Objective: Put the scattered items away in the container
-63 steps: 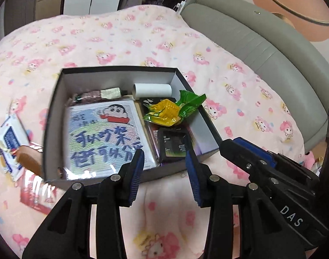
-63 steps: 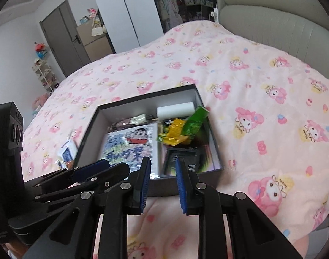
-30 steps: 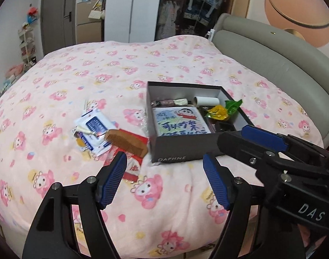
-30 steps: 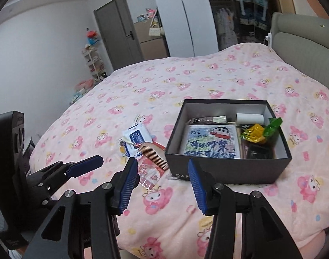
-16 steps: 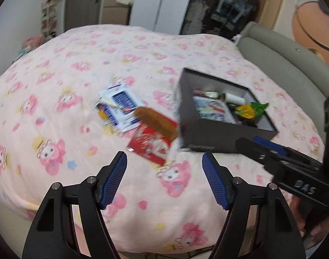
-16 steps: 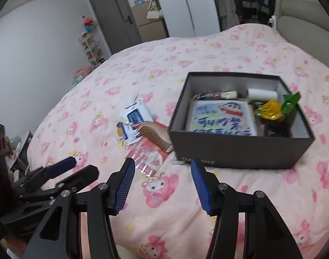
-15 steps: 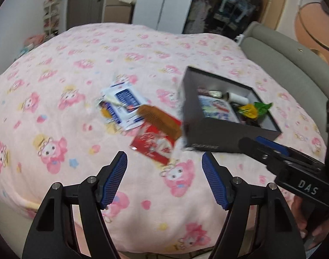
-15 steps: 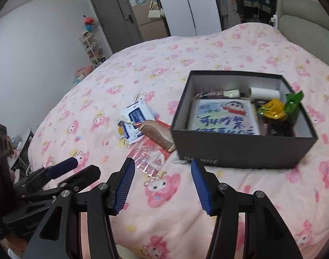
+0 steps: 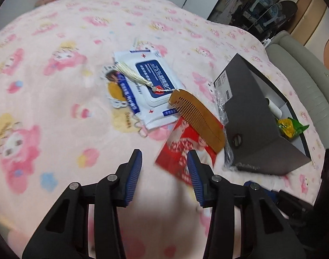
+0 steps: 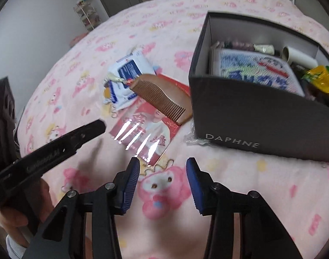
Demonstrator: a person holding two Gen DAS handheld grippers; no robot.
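Both grippers have dropped closer to the loose pile since half a second ago. The left gripper [image 9: 164,166] hangs wide open and empty over the glossy red packet [image 9: 184,151]; the right gripper [image 10: 162,172] is equally spread, holding nothing. The brown wooden comb [image 10: 160,95] lies across the packet beside the dark grey cardboard box [image 10: 261,116] on the pink patterned bed [image 10: 229,194].

Comb [image 10: 162,96] beside dark box [image 10: 261,116]

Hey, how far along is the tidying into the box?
Partly done: the box already holds a cartoon pad and snack packet. Nothing is in hand; both grippers are open. Left: comb, red packet, wipes pack.
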